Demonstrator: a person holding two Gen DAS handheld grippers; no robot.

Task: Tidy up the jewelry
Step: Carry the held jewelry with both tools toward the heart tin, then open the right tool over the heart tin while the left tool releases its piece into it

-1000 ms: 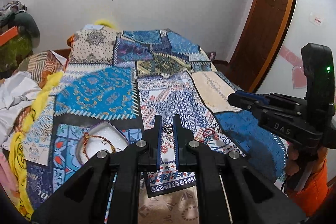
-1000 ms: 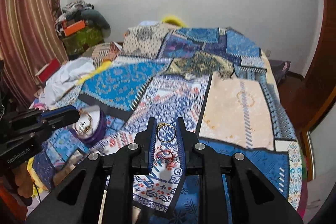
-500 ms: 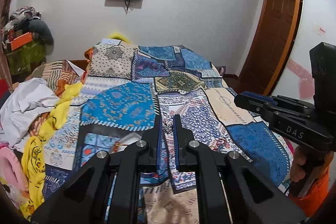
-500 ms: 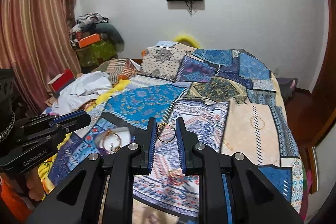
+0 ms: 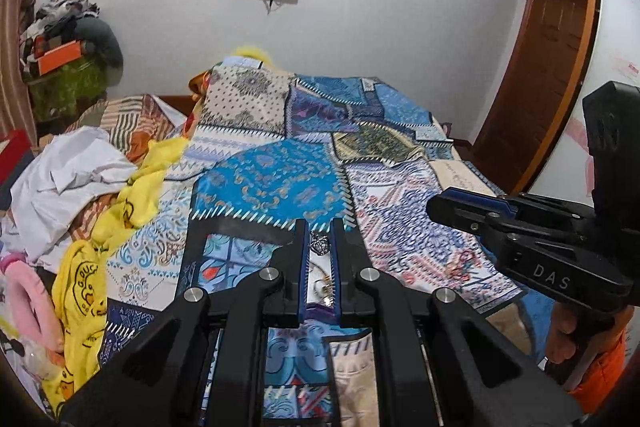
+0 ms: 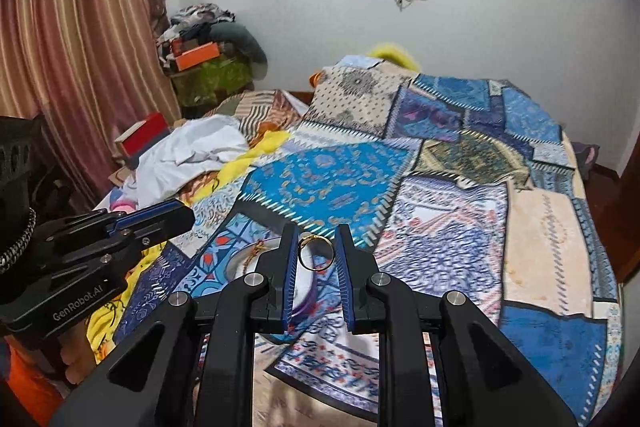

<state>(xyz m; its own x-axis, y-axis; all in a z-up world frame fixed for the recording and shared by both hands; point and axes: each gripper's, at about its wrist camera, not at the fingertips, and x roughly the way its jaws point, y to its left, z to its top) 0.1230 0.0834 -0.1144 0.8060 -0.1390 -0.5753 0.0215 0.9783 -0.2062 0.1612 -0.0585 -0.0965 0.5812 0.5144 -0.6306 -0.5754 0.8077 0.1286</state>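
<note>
clothes (image 5: 76, 179) (heaped) left; quilt (image 5: 276, 183) underneath

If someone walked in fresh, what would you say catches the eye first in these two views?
Probably the gold ring pinched upright in the right tongs, front and centre over the bright blue patchwork bedspread. Next, the small silver pendant gripped in the left tongs, with a white dish lying on the bed just beneath.

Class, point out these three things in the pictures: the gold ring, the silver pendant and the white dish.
gold ring (image 6: 316, 253): right wrist view, on its lower band.
silver pendant (image 5: 319, 246): left wrist view, on its filigree body.
white dish (image 6: 242, 261): right wrist view, on its left rim.
</note>
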